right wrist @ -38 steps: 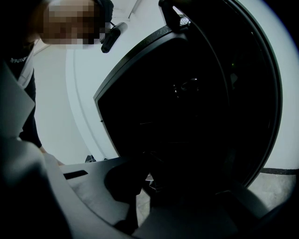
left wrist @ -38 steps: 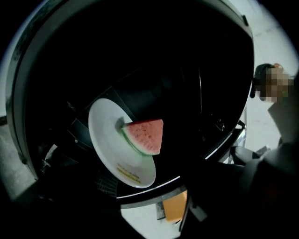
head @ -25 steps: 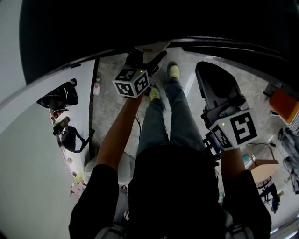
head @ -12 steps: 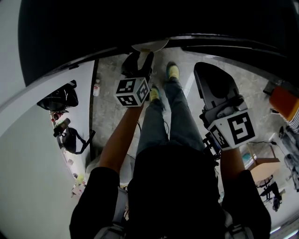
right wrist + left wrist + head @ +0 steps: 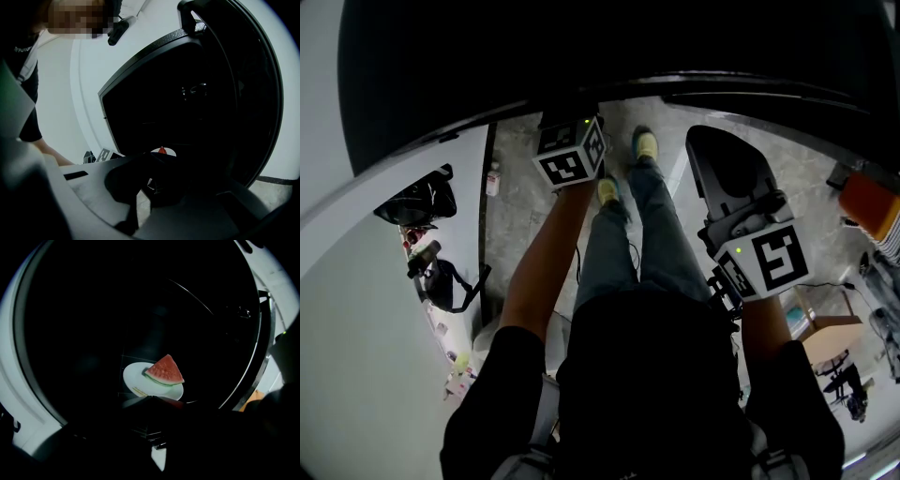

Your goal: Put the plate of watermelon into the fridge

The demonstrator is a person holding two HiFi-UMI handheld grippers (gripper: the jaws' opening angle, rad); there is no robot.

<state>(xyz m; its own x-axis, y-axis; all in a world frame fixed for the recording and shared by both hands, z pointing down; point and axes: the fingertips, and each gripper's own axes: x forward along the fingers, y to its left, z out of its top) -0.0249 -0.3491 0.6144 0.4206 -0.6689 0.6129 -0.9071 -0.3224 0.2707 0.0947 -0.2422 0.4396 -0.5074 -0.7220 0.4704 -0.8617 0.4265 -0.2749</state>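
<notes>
Moved: the left gripper (image 5: 151, 401) has gone farther in, and its marker cube (image 5: 570, 152) now sits at the lip of the fridge (image 5: 581, 56). Its jaws have just been closing. The white rim seen at that lip earlier no longer shows from the head. The right gripper (image 5: 746, 212) is unchanged.

Head view, fridge: a black, matt, broad curved mass across the far side.
Head view, door (image 5: 733, 169): a dark hollow panel with a grey rim, swung open at the right. The right gripper meets its near end.
Head view, surroundings: mottled grey stone floor (image 5: 511, 234), the person's jeans (image 5: 637, 234) and yellow-green shoes (image 5: 648, 143). A black bag (image 5: 417, 195) lies far left.

Left gripper view, claw: the dark jaws are brought together to one tip. No thing is seen between them, and the tip overlaps the near rim of the plate (image 5: 140, 380).
Left gripper view, plate: white, round and glossy, lying flat inside the dark fridge.
Left gripper view, watermelon (image 5: 164, 370): a triangular wedge with red flesh and green rind along its near edge, on the plate's right half.
Left gripper view, obstruction: a curved silver trim (image 5: 262, 362) at the right.

Right gripper view, claw: the jaws are clamped on the door, whose smooth grey moulded plastic fills the near left and bottom.
Right gripper view, plate: a small white sliver with a red tip, far inside, mostly blocked by the door.
</notes>
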